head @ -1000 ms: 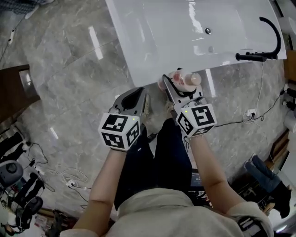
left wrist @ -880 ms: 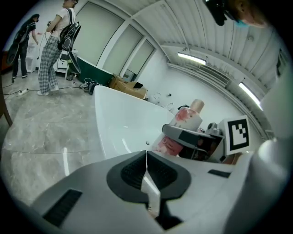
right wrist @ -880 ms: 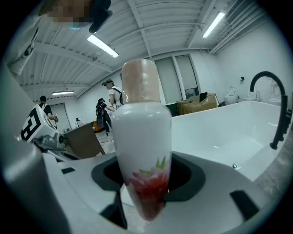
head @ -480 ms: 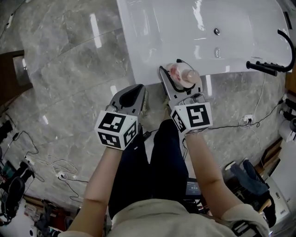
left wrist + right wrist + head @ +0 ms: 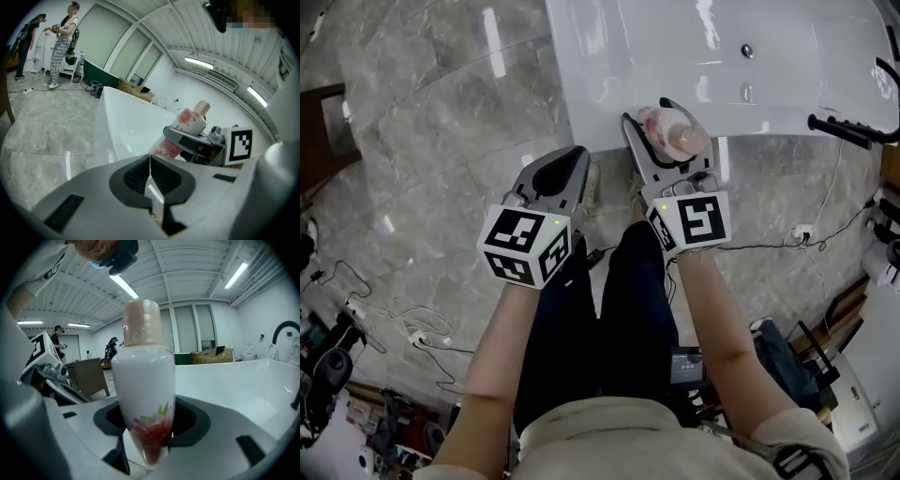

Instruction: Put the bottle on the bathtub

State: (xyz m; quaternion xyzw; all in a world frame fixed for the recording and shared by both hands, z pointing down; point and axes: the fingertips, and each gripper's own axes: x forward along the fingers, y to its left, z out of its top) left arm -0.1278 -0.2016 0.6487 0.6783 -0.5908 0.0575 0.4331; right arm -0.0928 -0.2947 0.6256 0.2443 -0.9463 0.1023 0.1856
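Note:
A white bottle (image 5: 671, 134) with a red flower print and a beige cap sits upright between the jaws of my right gripper (image 5: 659, 129), which is shut on it. In the right gripper view the bottle (image 5: 144, 390) fills the middle, cap up. It hangs over the near rim of the white bathtub (image 5: 609, 75). My left gripper (image 5: 570, 172) is to the left, over the grey floor just short of the tub, with its jaws shut on nothing. From the left gripper view the bottle (image 5: 180, 129) shows to the right, above the tub's edge (image 5: 105, 126).
A black tap (image 5: 853, 127) stands at the tub's right end. Cables (image 5: 802, 234) trail over the marble floor to the right, and more cables and gear (image 5: 337, 347) lie at the lower left. A dark wooden piece (image 5: 319, 131) is at the left edge. People (image 5: 61, 42) stand far off.
Both grippers have sunk a little, and the bottle now sits closer to the tub's rim. The right gripper has rolled slightly. The grip on the bottle is unchanged.

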